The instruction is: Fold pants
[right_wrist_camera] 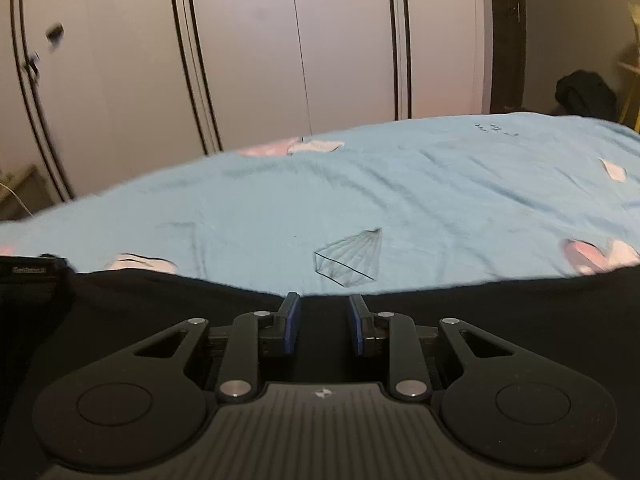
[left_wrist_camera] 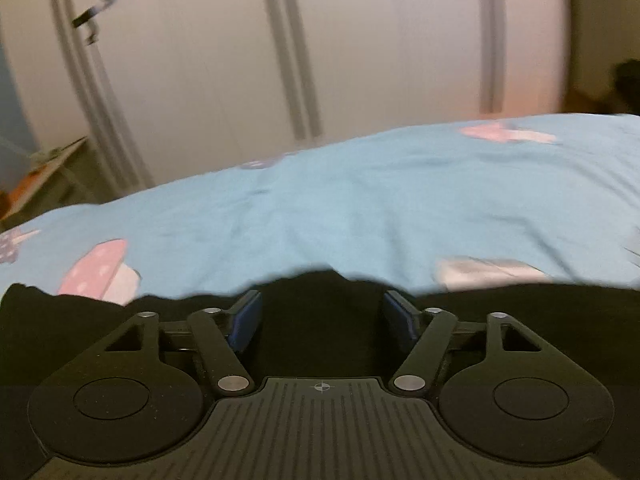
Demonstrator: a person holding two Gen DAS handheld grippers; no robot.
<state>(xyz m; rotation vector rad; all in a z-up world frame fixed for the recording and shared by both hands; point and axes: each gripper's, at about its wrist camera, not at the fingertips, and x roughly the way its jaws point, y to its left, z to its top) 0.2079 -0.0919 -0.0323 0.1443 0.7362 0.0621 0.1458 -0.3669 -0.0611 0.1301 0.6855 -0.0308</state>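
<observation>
Black pants [left_wrist_camera: 320,320] lie on a light blue bedsheet [left_wrist_camera: 360,208], filling the near edge of both views [right_wrist_camera: 160,300]. My left gripper [left_wrist_camera: 322,312] is open, its blue pads wide apart over the black fabric, holding nothing. My right gripper [right_wrist_camera: 323,320] is also open, its jaws closer together, low over the pants near their far edge. A waistband label [right_wrist_camera: 30,270] shows at the far left of the right wrist view. The fabric under the fingers is too dark to read folds.
The bedsheet [right_wrist_camera: 400,200] has pink and white prints and a drawn diamond shape [right_wrist_camera: 352,258]. White wardrobe doors [right_wrist_camera: 280,60] stand behind the bed. A dark bundle [right_wrist_camera: 584,92] sits at the far right. A low shelf [left_wrist_camera: 44,168] is at the left.
</observation>
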